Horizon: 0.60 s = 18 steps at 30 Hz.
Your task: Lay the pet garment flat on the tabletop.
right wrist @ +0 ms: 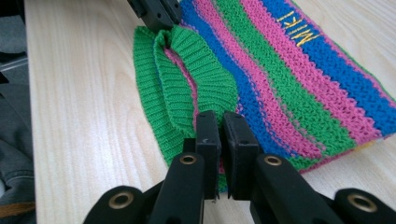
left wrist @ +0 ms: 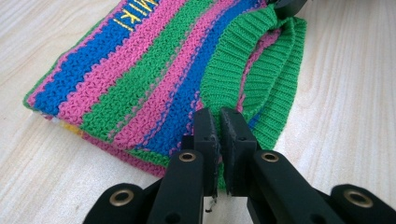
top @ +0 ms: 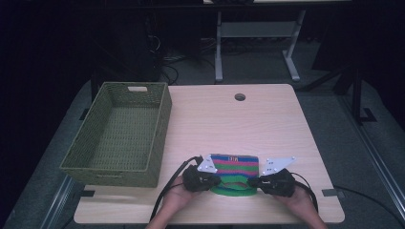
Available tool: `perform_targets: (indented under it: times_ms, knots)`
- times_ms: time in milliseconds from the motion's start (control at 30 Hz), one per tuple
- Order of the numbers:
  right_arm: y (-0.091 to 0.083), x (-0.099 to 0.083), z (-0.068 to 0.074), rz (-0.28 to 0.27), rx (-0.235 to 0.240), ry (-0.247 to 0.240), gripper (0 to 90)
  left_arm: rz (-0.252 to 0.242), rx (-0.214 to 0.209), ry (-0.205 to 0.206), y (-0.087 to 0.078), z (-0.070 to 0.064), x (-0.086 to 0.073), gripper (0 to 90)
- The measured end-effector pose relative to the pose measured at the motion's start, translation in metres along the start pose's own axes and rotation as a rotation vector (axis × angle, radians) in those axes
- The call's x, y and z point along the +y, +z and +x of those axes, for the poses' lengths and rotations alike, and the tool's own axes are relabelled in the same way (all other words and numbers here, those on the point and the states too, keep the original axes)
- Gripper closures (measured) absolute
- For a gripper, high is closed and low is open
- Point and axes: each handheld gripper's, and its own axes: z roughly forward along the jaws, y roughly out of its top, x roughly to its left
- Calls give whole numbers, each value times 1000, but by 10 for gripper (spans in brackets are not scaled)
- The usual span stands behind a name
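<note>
High view: I have both grippers at the near edge of the table, one on each side of a folded striped knit. The left gripper and the right gripper meet the garment at its green ribbed edge. A woven green basket stands well apart to the left, with nothing in it.

Left gripper view: My left gripper has its jaws pressed together on the green ribbed band, pinching a fold of it. The rest of the knit lies flat on the wood, pink, blue and green stripes running away from the jaws.

Right gripper view: My right gripper is likewise clamped on the ribbed band at its other end. Yellow lettering runs along one blue stripe; I cannot read it for certain.

Step in hand: By my reading, I have just taken hold of the ribbed band at both ends, the garment still resting on the table.

Next move: I judge it calls for lifting both hands evenly so the fold holds, then carrying left toward the basket, probably its destination.
</note>
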Motion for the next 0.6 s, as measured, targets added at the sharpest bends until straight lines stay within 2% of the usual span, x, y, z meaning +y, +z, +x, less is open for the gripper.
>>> perform_targets:
  times_ms: [267,333,467,600]
  knots:
    - [-3,0,3,-1,12,-2,850,4,-13,2,-3,-4,1,858]
    - [-5,1,4,-7,22,0,850,1,-18,-4,-3,-5,2,858]
    - [-9,3,6,-21,50,-6,850,21,-28,12,-6,-8,2,859]
    - [-12,6,8,-29,56,-9,850,14,-40,-18,-11,-9,1,860]
